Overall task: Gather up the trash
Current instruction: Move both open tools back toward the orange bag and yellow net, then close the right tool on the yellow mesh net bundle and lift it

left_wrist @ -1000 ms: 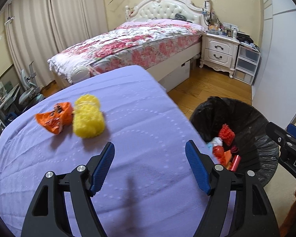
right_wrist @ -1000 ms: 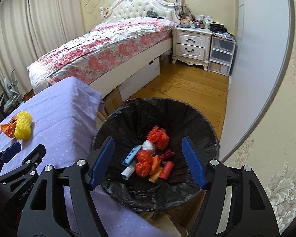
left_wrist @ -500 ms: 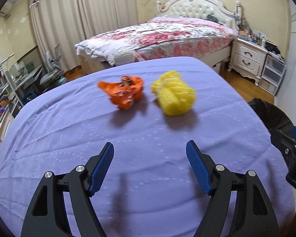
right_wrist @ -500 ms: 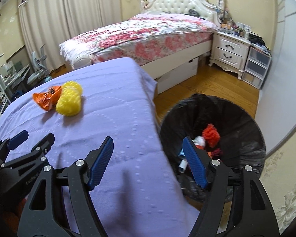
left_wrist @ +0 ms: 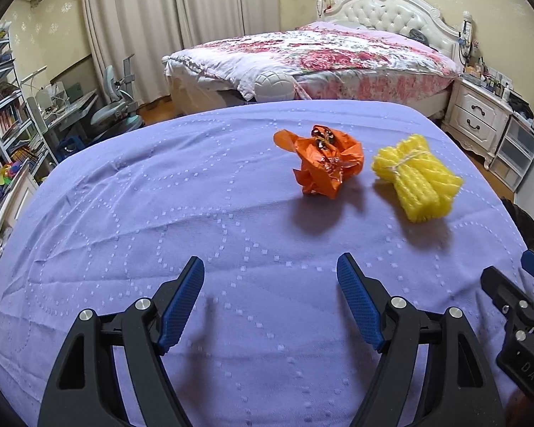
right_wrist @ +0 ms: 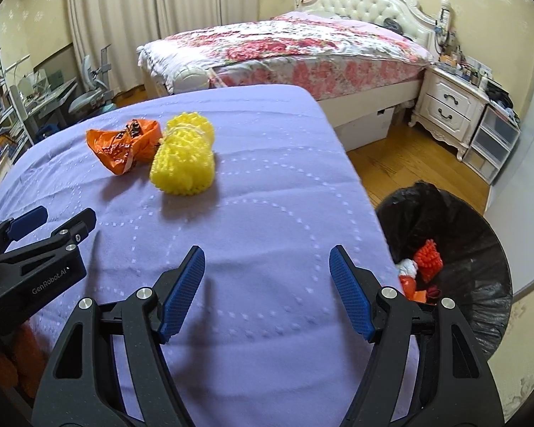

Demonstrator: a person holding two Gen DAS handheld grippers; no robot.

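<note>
A crumpled orange wrapper [left_wrist: 324, 163] and a yellow foam net bundle [left_wrist: 418, 176] lie side by side on the purple tablecloth [left_wrist: 195, 213]. They also show in the right wrist view, wrapper [right_wrist: 124, 146] and bundle [right_wrist: 183, 158]. My left gripper [left_wrist: 270, 299] is open and empty, hovering over the cloth short of the wrapper. My right gripper [right_wrist: 267, 288] is open and empty, near the table's right side. A black-lined trash bin [right_wrist: 473, 249] stands on the floor right of the table, with several pieces of trash inside.
A bed with a floral cover [left_wrist: 320, 53] stands behind the table. A white nightstand [right_wrist: 448, 106] and plastic drawers [right_wrist: 495, 142] are at the right wall. Shelves and a desk chair [left_wrist: 114, 106] are at the left. Wooden floor [right_wrist: 409, 163] lies between table and bed.
Both grippers have swung left, away from the trash bin and toward the table. The wrapper and the yellow bundle now sit nearer the view centres. Both grippers stayed open.
</note>
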